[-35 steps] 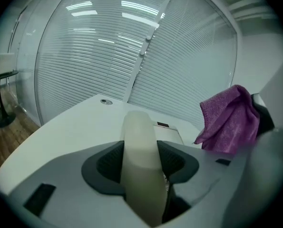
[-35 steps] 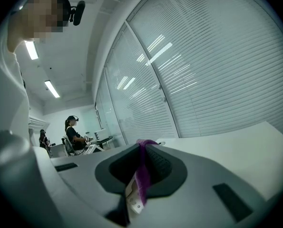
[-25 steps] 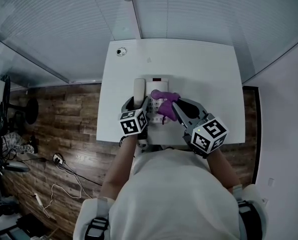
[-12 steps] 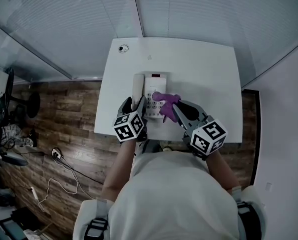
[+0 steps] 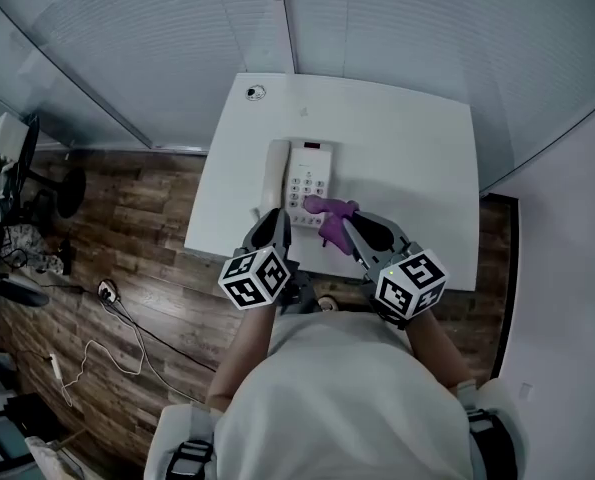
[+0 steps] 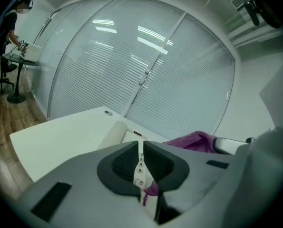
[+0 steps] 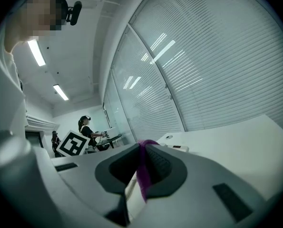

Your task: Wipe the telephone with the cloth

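Head view: white counter [image 5: 417,158], the telephone [image 5: 309,174] lying flat near its middle, handset along the set's left side, keypad facing up. The right claw [image 5: 349,224] pinches a purple cloth [image 5: 325,212], which sits bunched at the near right corner of the keypad. The left claw [image 5: 275,215] hangs by the near end of the handset, over the counter's near edge. I judge the wiping to be under way with most of the set not yet covered: the display end and the handset show no cloth on them. The next move, as I read it, calls for drawing the cloth across the keys toward the handset, pressing lightly so the light set does not skid; the free claw could steady it. Around the counter are a dark wood floor [image 5: 127,218] with loose cables [image 5: 112,333] at left and slatted blinds [image 5: 427,28] behind glass beyond. Left gripper view: the jaws have just been closing and now stand nearly pressed together with nothing held. The pale dotted strip in the slit is probably the keypad seen beyond. The cloth shows to the right, and far left a person [image 6: 5,27] stands at a small table. Right gripper view: the jaws are clamped on a fold of purple cloth, with the bare counter ahead. The other claw's marker cube [image 7: 73,144] shows at left, two people [image 7: 85,126] work in the background, and strip lights [image 7: 36,52] run overhead.
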Demonstrator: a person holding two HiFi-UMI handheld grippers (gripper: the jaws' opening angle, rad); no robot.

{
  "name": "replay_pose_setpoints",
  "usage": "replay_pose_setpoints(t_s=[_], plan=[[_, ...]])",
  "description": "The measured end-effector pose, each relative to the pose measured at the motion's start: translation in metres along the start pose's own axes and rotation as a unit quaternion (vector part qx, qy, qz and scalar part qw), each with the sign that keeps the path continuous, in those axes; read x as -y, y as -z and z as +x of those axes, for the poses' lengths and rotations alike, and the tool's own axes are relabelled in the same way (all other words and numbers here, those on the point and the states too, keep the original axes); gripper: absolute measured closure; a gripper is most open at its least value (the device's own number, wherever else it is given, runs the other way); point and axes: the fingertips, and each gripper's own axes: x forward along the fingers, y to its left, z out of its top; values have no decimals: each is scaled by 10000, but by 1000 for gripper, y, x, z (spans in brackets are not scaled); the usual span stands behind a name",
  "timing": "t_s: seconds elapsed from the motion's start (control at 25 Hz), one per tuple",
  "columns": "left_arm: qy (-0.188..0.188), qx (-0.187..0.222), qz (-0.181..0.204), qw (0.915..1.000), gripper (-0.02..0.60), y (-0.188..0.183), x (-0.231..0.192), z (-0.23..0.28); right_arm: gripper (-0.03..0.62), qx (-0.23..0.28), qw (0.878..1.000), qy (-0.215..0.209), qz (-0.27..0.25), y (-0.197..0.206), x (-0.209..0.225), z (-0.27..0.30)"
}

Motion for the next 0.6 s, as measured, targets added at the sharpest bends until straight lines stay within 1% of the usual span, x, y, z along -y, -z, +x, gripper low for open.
replay_pose_setpoints(t_s=[0.16,0.28,0.48,0.6], plan=[[-2,-69,-2,10000,558,8,5,-21,546,27,10000,-19,-13,3,-7,-7],[-6,-108,29,9999,560,14,3,-33,546,31,10000,-37,-1,8,-16,-12],[128,-249,238,9993,560,23,9,-48,546,-57,9999,-105,-95,18,-33,-17],[228,-329,431,9983,561,26,18,-57,546,-64,9999,-104,-85,21,-43,-20]])
